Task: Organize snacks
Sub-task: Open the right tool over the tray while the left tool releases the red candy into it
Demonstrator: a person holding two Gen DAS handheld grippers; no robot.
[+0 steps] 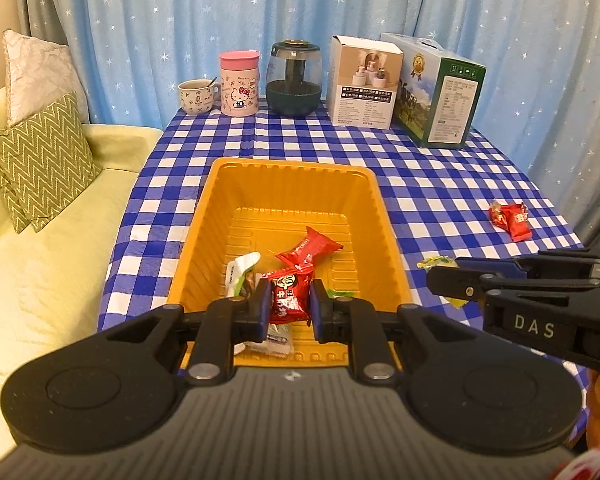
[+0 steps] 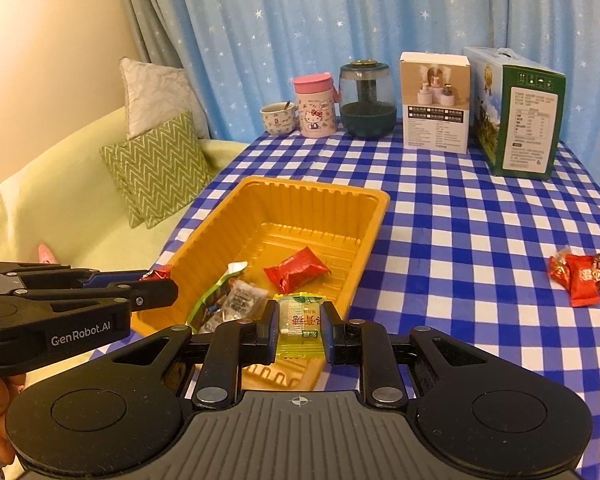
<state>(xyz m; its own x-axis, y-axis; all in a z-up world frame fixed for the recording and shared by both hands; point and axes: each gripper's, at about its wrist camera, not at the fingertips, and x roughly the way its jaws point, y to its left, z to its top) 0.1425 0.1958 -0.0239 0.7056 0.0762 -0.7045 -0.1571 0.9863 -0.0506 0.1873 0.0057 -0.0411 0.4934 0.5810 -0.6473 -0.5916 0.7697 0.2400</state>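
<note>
Both grippers have a snack clamped right now. The left gripper [image 1: 289, 304] is pinching a red snack packet [image 1: 287, 298] between its blue-padded fingers, held over the near end of the orange plastic tray [image 1: 288, 178]. The right gripper [image 2: 298, 322] is squeezing a yellow-green candy packet [image 2: 299, 322] and sits at the tray's near right corner, more or less above the rim.

Inside the tray there's another red wrapped snack [image 2: 296, 270] lying loose on the ridged floor, plus a green-and-white packet [image 2: 216, 294] and a clear one [image 2: 240, 300] bunched together toward the near left side.

Out on the blue checkered tablecloth [image 2: 480, 240], well to the right of the tray, a couple of red candies [image 2: 577, 276] lie touching each other.

Along the back edge there's a small mug [image 1: 196, 97], a Hello Kitty tumbler [image 1: 239, 84], a dark green jar [image 1: 294, 80], a white box [image 1: 365, 82] and a green carton [image 1: 440, 92].
</note>
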